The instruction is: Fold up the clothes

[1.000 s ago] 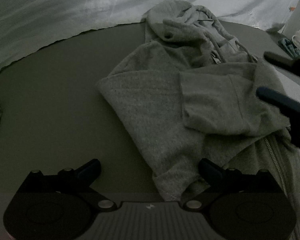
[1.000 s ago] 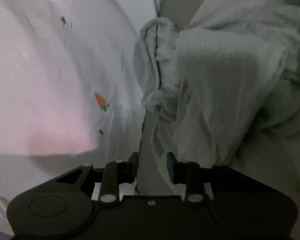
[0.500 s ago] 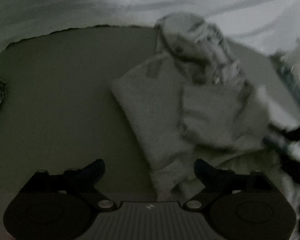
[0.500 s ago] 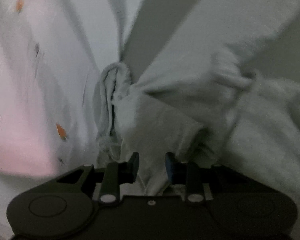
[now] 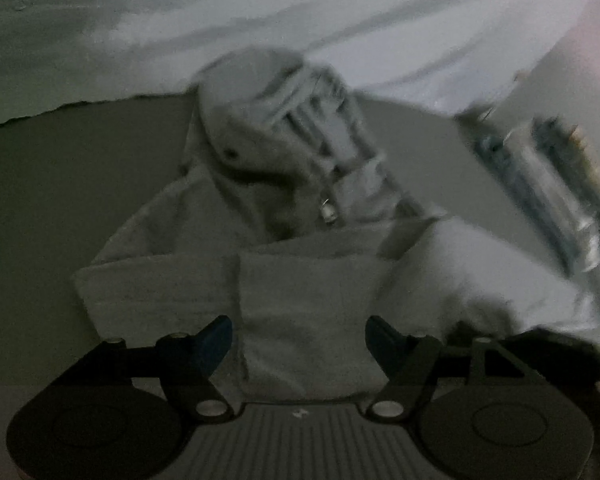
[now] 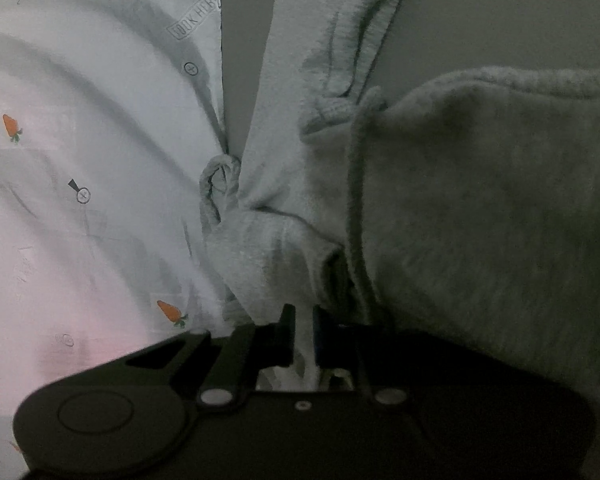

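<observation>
One garment in work: a grey zip hoodie (image 5: pixel 300 280), lying partly folded on the dark table (image 5: pixel 60 200), hood toward the carrot-print sheet (image 6: pixel 80 160).

Right gripper (image 6: pixel 304 328): jaws have just been closing and now pinch a fold of the hoodie's cloth, apparently a sleeve or side edge.

Left gripper (image 5: pixel 299 334): jaws have just been narrowing but stand apart, straddling the folded panel; the blurred view shows no pinch.

Step in hand: securing both holds for the next fold. Next move probably calls for the left jaws to bite the near edge, then both hands carrying cloth over together.
</observation>
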A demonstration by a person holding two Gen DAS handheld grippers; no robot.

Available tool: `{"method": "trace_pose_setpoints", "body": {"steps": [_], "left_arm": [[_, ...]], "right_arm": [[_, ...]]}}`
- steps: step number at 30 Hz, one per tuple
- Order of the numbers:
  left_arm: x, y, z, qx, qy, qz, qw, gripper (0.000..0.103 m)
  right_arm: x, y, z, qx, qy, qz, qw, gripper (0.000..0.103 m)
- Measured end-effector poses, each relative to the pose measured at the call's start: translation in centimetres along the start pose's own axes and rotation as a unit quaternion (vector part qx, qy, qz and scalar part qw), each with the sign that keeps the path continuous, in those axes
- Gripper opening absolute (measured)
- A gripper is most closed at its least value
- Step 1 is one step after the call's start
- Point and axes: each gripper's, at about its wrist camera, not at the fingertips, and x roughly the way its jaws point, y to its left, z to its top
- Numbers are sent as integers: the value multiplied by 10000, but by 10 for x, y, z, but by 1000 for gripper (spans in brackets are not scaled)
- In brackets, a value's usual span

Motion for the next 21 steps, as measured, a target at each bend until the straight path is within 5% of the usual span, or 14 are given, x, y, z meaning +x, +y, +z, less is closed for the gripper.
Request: {"method": "trace_pose_setpoints", "body": {"steps": [3, 4, 5, 6, 13, 18, 21], "left_arm": [[9, -4, -2, 35, -91, 205, 9997, 74], [9, -5, -3, 33, -122, 216, 9997, 62], [5, -4, -5, 27, -181, 165, 9997, 23], [1, -3, -8, -26, -199, 47, 9998, 9], [-53, -8, -35, -355, -981, 125, 9945, 10], [-34, 5, -44, -294, -519, 947, 9937, 23], [-33, 20, -46, -666, -396, 924, 9927, 31]], "right_arm": [[4, 1, -2, -165, 22, 32, 9999, 9], [6, 2, -2, -263, 28, 33, 9996, 9], [8, 3, -3, -361, 33, 34, 9993, 9], [11, 5, -2, -419, 24, 30, 9991, 9], [9, 5, 1, -625, 9, 35, 9980, 9], [5, 4, 0, -646, 6, 10, 9979, 10], [2, 8, 1, -645, 83, -20, 9979, 20]]}}
